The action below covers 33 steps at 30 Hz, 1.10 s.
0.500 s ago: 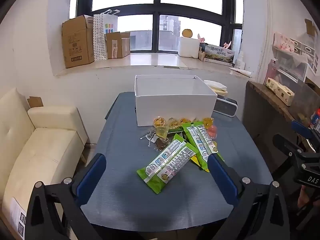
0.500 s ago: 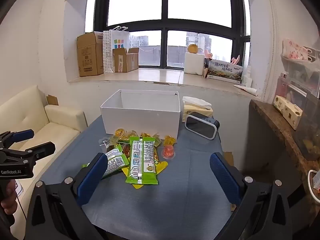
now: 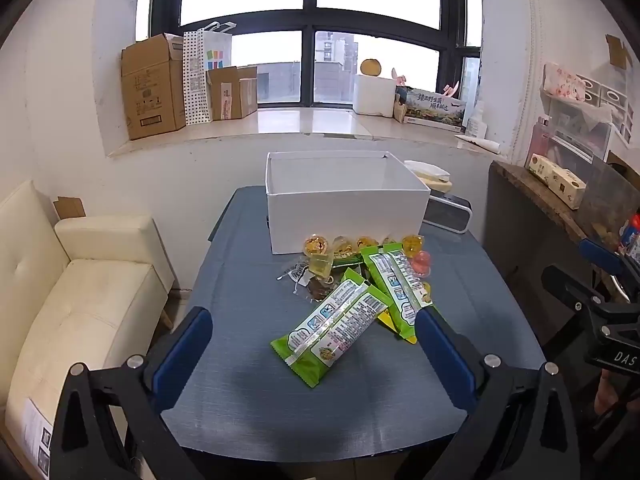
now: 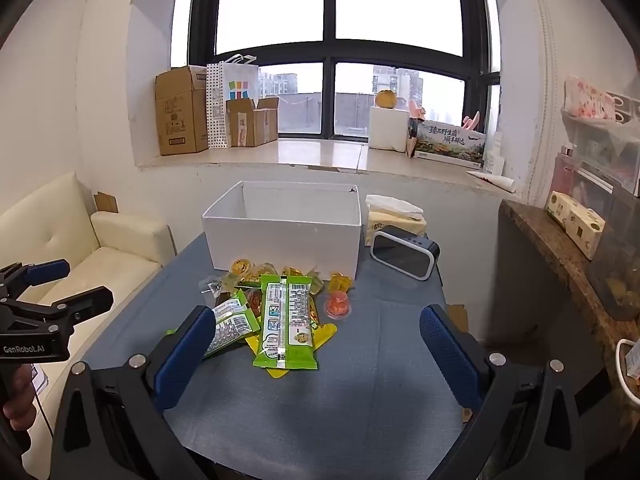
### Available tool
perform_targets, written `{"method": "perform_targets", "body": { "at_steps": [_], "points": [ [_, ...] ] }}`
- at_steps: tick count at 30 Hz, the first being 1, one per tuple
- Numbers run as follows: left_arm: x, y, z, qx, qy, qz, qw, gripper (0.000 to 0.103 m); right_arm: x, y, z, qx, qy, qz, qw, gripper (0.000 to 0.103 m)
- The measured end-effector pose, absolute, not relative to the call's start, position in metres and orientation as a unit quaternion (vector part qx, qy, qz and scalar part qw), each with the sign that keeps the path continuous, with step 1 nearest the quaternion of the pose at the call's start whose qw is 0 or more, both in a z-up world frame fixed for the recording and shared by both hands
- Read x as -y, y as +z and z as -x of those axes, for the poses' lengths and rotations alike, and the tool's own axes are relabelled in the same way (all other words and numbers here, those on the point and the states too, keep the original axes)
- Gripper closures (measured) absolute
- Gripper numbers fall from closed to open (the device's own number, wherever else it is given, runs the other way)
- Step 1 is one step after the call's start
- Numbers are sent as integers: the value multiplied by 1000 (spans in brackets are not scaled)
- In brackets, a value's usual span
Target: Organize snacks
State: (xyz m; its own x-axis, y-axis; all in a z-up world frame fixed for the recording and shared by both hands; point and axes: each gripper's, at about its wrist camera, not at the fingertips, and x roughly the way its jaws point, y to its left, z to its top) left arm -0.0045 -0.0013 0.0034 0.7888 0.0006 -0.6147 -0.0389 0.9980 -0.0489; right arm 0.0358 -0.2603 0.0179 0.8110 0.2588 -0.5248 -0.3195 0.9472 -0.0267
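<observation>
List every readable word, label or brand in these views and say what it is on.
"GenRobot.AI": on the left gripper body, right wrist view.
"DAS": cut off, on the right gripper body, left wrist view.
Green snack packs, printed box on the sill, cardboard box: print too small or blurred.

Both grippers are showing black frames, blue finger pads [image 3: 182, 354], silver screws; left gripper [image 4: 48, 304] is wearing white "GenRobot.AI" lettering at nine o'clock.

green snack packets [image 3: 335, 330], white box [image 3: 346, 216], blue table [image 3: 248, 280]
</observation>
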Motion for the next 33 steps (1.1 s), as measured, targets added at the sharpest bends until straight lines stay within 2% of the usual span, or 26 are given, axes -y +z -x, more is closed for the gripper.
{"method": "perform_targets", "body": {
  "at_steps": [33],
  "points": [
    [5,4,4,-323,-1,28,946,0,264,22,-33,-270,150,40,950,0]
  ]
}}
